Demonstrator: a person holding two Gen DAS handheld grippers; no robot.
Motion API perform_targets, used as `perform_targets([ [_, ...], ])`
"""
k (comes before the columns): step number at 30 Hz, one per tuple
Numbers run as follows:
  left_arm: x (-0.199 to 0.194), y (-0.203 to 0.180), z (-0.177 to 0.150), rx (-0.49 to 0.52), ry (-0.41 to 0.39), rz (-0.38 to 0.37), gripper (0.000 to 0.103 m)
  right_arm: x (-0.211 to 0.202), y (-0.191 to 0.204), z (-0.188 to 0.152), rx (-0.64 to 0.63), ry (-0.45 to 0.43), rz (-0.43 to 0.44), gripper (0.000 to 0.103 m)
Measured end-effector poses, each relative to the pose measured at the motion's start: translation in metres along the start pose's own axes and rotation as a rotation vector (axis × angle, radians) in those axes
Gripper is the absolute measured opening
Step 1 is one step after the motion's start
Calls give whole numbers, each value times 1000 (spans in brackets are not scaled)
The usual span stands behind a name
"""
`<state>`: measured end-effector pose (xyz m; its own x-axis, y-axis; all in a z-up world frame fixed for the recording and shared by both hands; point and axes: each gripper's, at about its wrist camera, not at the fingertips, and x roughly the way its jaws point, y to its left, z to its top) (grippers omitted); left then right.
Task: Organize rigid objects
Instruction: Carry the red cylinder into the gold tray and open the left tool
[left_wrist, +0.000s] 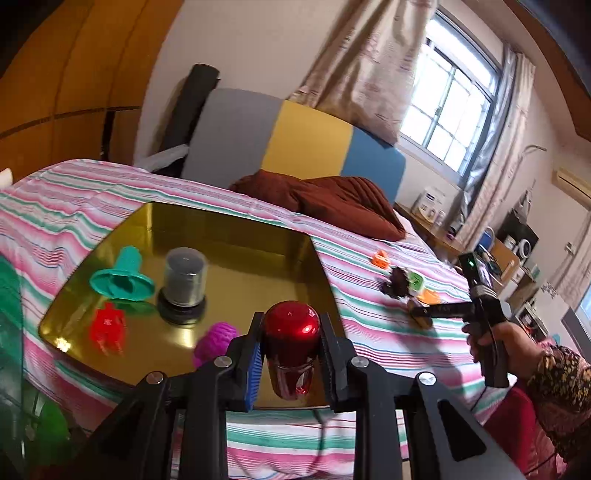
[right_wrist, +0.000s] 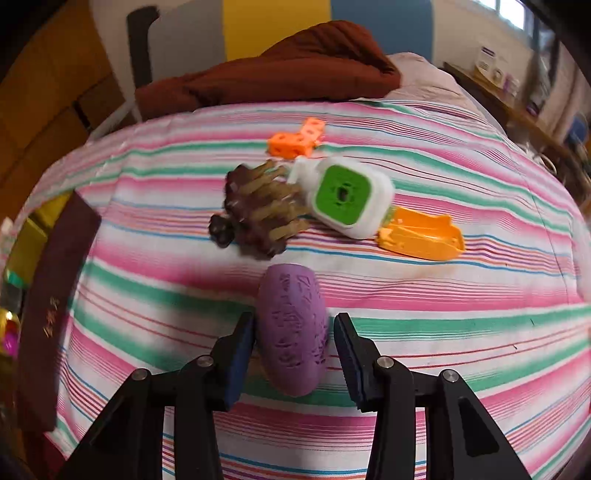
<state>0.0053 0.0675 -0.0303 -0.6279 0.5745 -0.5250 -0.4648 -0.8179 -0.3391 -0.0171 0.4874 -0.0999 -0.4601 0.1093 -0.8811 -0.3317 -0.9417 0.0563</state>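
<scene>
Left wrist view shows the left gripper (left_wrist: 291, 354) with its jaws clamped on a glossy red bottle (left_wrist: 291, 332), carried over the near edge of the gold tray (left_wrist: 240, 236), likely because sorted pieces gather there: a teal funnel (left_wrist: 123, 278), a grey jar (left_wrist: 184, 286), a red toy (left_wrist: 107, 330) and a magenta ball (left_wrist: 216, 341) already sit inside. Right of the tray, on the striped bed (right_wrist: 443, 314), the right gripper (right_wrist: 295, 343) has its jaws apart around a matte purple oval (right_wrist: 293, 328), embossed with markings, not yet pinched.
</scene>
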Motion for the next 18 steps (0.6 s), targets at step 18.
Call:
perform_targets([
  [18, 38, 83, -4, -92, 131, 235, 36, 4, 6, 2, -59, -7, -56, 44],
])
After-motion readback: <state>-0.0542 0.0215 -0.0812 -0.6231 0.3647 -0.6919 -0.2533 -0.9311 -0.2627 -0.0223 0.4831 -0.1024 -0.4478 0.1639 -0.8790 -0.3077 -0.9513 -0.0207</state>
